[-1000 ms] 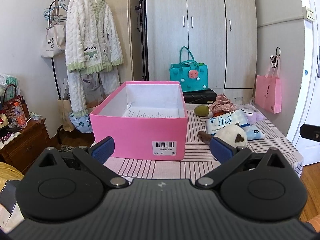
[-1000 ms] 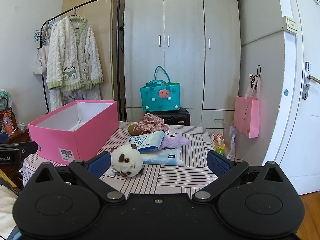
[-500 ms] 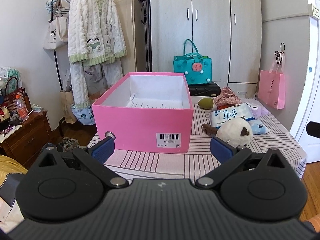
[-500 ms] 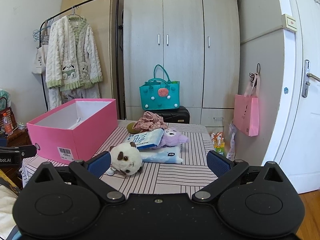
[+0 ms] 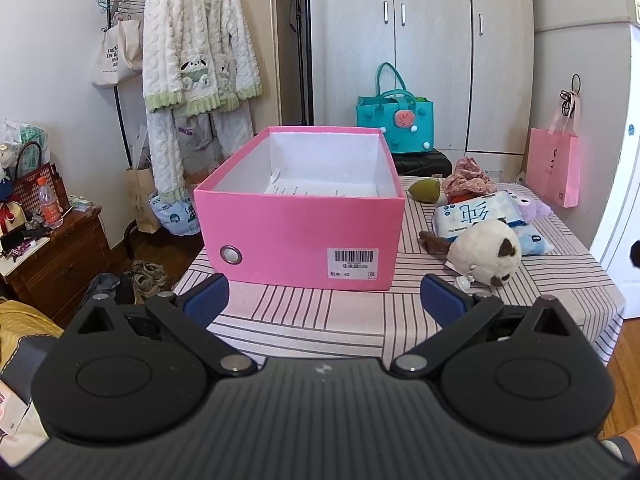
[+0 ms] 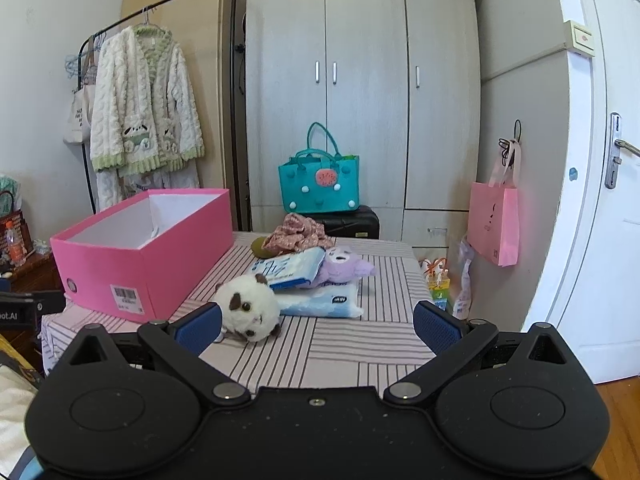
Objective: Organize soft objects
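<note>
Both tongs are gaping wide and carrying nothing: the left tongs (image 5: 324, 300) are hanging over the near edge of the striped table (image 5: 320, 316), facing the short labelled end of the pink box (image 5: 298, 236), and the right tongs (image 6: 316, 326) are hovering above the near part of the table, facing the heap of soft things.

Judging by this, the work is only beginning. The box is holding nothing but a sheet of paper, and every soft item is lying outside it, to its right. Nearest is the white plush (image 6: 250, 308), sitting just ahead of the right tongs' left finger (image 6: 200, 326) and off their centre line. Behind it are lying two tissue packs (image 6: 320, 300), a purple plush (image 6: 342, 266), a crumpled floral cloth (image 6: 298, 232) and a green plush (image 6: 260, 247).

A sensible next move would be shifting the right tongs leftward and forward so the white plush comes between the fingers, then squeezing gently; it looks squashy, so a central grip should be holding best. From the left tongs the white plush (image 5: 484, 254) is lying just beyond the right finger.
</note>
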### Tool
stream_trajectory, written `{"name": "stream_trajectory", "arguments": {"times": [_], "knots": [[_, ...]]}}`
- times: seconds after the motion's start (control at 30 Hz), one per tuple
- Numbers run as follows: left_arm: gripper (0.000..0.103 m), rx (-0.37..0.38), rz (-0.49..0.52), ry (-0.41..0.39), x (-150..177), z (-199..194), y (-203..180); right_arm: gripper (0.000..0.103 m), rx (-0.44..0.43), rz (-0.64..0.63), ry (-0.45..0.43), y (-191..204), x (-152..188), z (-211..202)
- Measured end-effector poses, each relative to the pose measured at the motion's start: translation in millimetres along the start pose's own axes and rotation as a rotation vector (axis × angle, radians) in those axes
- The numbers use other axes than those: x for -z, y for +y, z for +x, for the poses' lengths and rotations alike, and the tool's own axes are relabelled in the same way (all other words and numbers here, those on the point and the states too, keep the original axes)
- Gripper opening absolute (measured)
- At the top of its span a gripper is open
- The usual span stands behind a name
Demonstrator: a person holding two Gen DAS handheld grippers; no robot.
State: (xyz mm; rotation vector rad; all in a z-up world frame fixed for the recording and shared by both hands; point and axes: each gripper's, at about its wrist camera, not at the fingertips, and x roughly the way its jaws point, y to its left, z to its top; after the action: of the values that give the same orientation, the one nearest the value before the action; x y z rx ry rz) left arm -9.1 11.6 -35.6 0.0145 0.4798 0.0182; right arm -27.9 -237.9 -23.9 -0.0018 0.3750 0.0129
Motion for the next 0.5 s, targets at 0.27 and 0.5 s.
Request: {"name": "stream_trajectory", "arguments": {"times": [0.27,0.5], "knots": [[0.103,0.016,0.016,0.041,-8.1,8.1,-0.6,0.103,-0.061,0.025,-0.044,-21.4,-4.0,5.4],[0.103,0.137,0.041,0.040,-24.7,16.0,-8.8,0.103,-0.193,0.016,-0.072,-34.9,-11.9,29.3]]}}
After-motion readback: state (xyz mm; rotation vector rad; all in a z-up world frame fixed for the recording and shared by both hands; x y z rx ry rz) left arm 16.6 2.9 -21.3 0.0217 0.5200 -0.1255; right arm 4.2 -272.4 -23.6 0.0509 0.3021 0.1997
